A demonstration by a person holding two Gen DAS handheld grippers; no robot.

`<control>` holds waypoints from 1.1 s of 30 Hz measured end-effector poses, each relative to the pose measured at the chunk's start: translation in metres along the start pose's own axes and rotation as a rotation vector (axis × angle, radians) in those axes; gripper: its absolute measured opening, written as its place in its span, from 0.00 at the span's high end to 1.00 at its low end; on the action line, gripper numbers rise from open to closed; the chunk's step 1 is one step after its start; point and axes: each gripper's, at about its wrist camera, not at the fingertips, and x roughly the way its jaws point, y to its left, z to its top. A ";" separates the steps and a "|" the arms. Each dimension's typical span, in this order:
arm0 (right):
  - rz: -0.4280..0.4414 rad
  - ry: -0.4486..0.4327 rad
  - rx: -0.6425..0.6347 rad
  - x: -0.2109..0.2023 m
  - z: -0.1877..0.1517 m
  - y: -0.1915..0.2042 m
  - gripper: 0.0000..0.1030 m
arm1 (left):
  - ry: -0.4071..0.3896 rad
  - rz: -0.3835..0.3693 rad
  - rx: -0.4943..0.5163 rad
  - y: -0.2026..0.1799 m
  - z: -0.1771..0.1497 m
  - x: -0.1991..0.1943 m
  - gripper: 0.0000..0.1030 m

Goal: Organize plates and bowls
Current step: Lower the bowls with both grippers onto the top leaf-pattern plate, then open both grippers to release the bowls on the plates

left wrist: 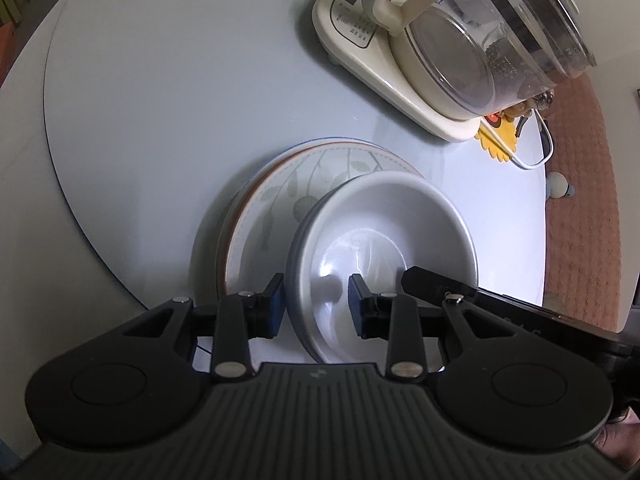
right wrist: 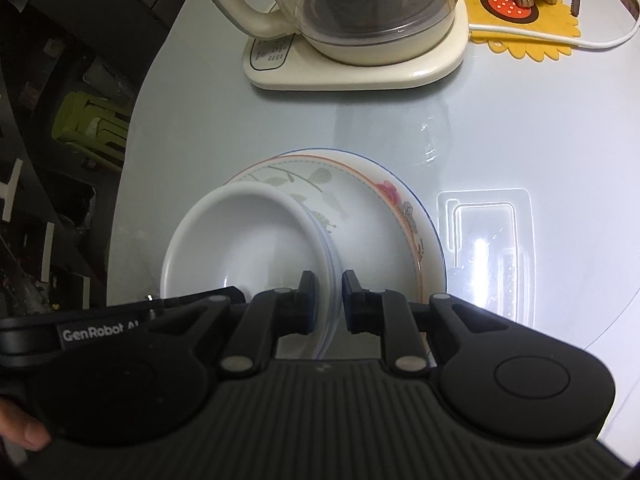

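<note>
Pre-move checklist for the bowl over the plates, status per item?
1. Right gripper jaws shut on the white bowl rim: ok.
2. Left gripper jaws straddle the opposite rim; pads pressing: cannot tell.
3. Bowl centred over the patterned plates: not ok, it sits off to one side.
4. Bowl resting on the plates: cannot tell.
5. Kettle apart from the bowl: ok.

L gripper point(left wrist: 316, 300) part-open – R gripper point(right wrist: 328, 300) clamped.
</note>
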 end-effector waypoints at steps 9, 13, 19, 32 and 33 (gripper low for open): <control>0.000 -0.001 -0.018 0.005 0.004 -0.001 0.82 | 0.003 0.012 0.012 0.001 0.000 0.005 0.64; -0.007 -0.006 -0.021 0.001 0.004 0.000 0.82 | -0.007 0.024 0.038 -0.003 0.002 0.001 0.58; -0.034 -0.068 -0.058 -0.014 0.000 0.006 0.64 | -0.042 0.030 0.031 -0.004 0.002 -0.022 0.53; -0.022 -0.226 -0.040 -0.083 -0.021 0.014 0.65 | -0.139 0.002 0.155 -0.034 -0.037 -0.103 0.53; -0.019 -0.240 -0.040 -0.088 -0.024 0.014 0.65 | -0.151 0.005 0.169 -0.037 -0.042 -0.109 0.53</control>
